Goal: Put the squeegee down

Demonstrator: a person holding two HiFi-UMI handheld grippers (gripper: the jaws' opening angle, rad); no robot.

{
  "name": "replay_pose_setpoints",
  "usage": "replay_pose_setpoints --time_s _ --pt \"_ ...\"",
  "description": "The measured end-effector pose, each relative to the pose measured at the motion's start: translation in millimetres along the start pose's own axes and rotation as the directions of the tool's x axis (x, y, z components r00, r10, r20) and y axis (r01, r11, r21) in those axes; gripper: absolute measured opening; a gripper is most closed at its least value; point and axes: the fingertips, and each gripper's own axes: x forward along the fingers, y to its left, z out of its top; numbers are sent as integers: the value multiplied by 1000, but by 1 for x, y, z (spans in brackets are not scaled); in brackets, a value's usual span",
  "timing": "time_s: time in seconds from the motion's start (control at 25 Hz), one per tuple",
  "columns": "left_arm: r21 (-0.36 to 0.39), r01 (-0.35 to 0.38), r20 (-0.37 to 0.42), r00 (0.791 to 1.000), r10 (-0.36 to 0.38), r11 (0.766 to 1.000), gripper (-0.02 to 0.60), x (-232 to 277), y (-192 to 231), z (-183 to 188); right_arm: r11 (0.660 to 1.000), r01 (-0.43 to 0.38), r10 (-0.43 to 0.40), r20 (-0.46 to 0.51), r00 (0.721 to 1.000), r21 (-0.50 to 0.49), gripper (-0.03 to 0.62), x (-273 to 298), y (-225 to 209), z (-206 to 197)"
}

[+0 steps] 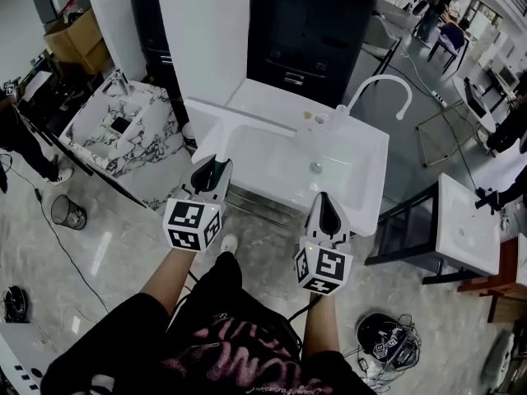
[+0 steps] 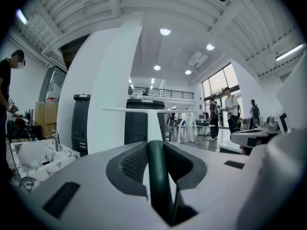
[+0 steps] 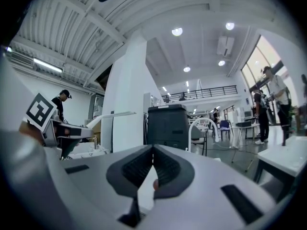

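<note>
White grippers [image 1: 212, 167] [image 1: 328, 206], marker cubes [image 1: 192, 225], black pink-printed shirt [image 1: 222, 336]

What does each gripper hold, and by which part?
The left gripper clamps the squeegee by its dark green handle; the right gripper holds nothing.

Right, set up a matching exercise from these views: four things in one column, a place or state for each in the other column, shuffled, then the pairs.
Things:
1. squeegee
2. right claw
3. faucet
4. bin

Place or state:
A. on the floor
B. jaws together
C. gripped in the left claw
D. arching over the white sink

Pairs: 1-C; 2-B; 3-D; 4-A
</note>
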Motion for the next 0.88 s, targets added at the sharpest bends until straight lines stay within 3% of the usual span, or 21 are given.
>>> replay_pose_setpoints --time_s 0.88 --pt "-45 106 -100 989 -110 993 97 164 55 -23 997 72 -72 -112 991 -8 20 159 -12 -21"
